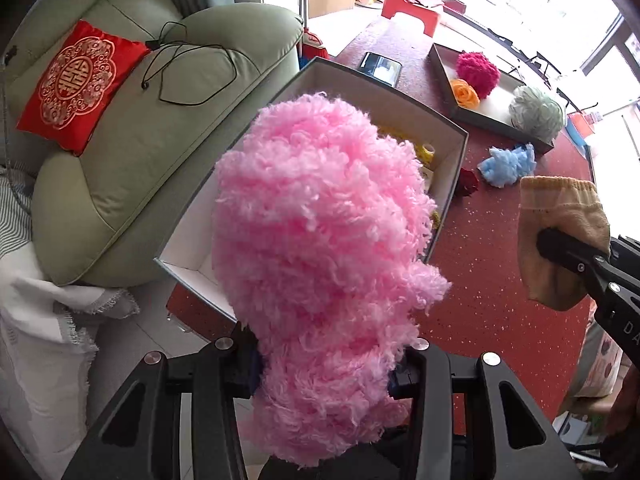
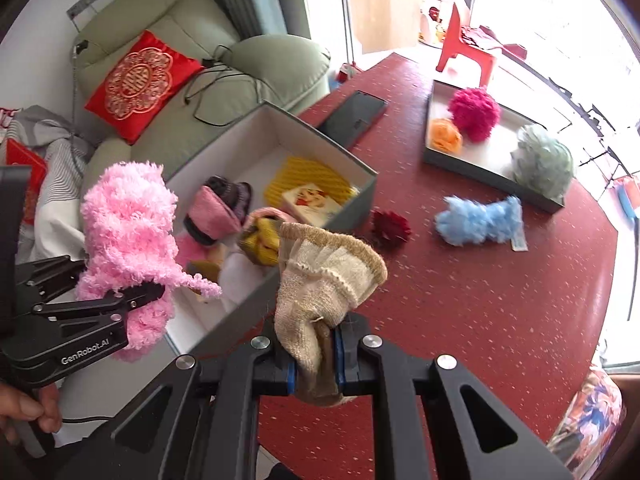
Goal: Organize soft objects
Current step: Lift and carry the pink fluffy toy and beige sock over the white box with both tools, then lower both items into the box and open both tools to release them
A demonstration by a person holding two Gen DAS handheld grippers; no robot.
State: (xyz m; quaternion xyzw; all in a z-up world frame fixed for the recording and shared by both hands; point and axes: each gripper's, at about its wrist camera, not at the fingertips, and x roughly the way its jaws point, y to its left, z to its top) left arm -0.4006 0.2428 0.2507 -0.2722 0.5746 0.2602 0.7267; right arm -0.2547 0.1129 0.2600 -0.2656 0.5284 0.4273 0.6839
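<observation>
Room: green sofa (image 2: pixel 168 80) with red cushion (image 2: pixel 140 84) at left, bright windows at right.
Surface: red speckled table (image 2: pixel 460 320).
Left gripper (image 2: pixel 132 300): clamped on pink yarn (image 1: pixel 320 248), held above the box's near left corner.
Box (image 2: pixel 348 208): open, holding socks.
Right gripper (image 2: pixel 316 356): clamped on beige sock (image 2: pixel 328 280), cuff pointing away, just beside the box's near wall.
Tray (image 2: pixel 472 164): far right, holding yarn balls.
Judgement: both loads look ready to drop; sock goes leftward into box.
</observation>
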